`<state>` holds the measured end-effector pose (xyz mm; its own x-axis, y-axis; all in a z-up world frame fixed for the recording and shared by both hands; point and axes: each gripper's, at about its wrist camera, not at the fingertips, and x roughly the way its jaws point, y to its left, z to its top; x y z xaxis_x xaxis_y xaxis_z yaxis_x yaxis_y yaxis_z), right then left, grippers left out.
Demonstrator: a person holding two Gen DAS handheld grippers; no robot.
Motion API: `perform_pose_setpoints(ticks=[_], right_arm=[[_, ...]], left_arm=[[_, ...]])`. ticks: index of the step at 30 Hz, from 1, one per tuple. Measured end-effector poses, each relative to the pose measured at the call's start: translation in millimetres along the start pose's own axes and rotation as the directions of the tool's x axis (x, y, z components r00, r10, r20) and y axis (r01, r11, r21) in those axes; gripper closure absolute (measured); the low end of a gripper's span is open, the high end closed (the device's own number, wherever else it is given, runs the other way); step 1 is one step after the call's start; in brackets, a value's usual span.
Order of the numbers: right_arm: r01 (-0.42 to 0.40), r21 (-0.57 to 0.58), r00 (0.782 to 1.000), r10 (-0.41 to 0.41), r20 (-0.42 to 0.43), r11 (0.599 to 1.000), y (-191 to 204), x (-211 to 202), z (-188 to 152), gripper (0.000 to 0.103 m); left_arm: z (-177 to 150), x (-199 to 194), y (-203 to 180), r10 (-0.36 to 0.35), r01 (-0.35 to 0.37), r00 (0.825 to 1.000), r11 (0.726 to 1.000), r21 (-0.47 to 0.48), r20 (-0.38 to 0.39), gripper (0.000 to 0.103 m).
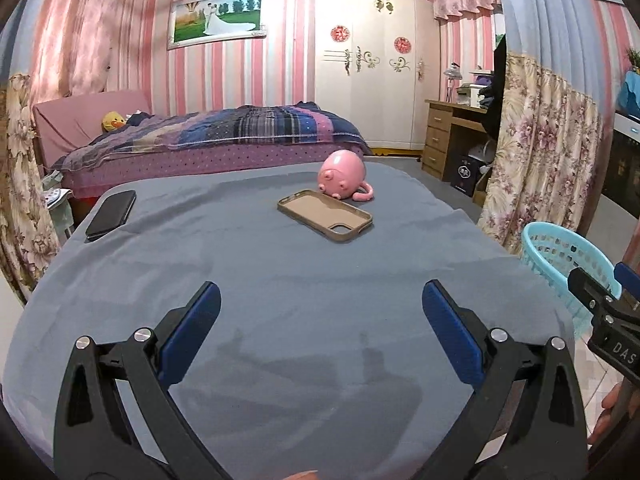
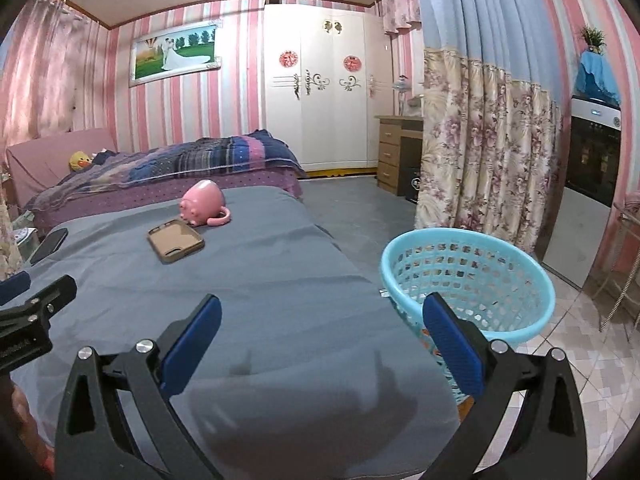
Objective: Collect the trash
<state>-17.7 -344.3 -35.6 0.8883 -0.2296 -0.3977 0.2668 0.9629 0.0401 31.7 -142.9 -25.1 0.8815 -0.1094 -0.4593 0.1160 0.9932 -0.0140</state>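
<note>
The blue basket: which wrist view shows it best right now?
The right wrist view. There the blue basket shows its whole rim and open mesh wall beside the grey-covered table, only partly hidden by one tong finger. The left wrist view catches just a slice of it at the right edge.

We can read only one piece of lettering: the white capitals "DAS" on the black body of the right gripper, at the lower right edge of the left wrist view; the frame cuts the word off there. The dark box under the desk, right of centre, carries a round white mark too small to read.
</note>
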Motion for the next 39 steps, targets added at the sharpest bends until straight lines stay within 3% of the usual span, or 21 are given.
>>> perform_pose_setpoints(ticks=[17, 39], right_arm=[[-0.052, -0.050, 0.998, 0.053, 0.023, 0.997, 17, 1, 0, 0.005], [-0.058, -0.067, 0.998, 0.060, 0.027, 0.996, 21, 1, 3, 0.005]], left_arm=[[-2, -6, -3, 0.018, -0.019, 0.999, 1.000, 0.020, 0.034, 0.005], [0, -7, 3, 0.025, -0.025, 0.999, 1.000, 0.004, 0.038, 0.005]])
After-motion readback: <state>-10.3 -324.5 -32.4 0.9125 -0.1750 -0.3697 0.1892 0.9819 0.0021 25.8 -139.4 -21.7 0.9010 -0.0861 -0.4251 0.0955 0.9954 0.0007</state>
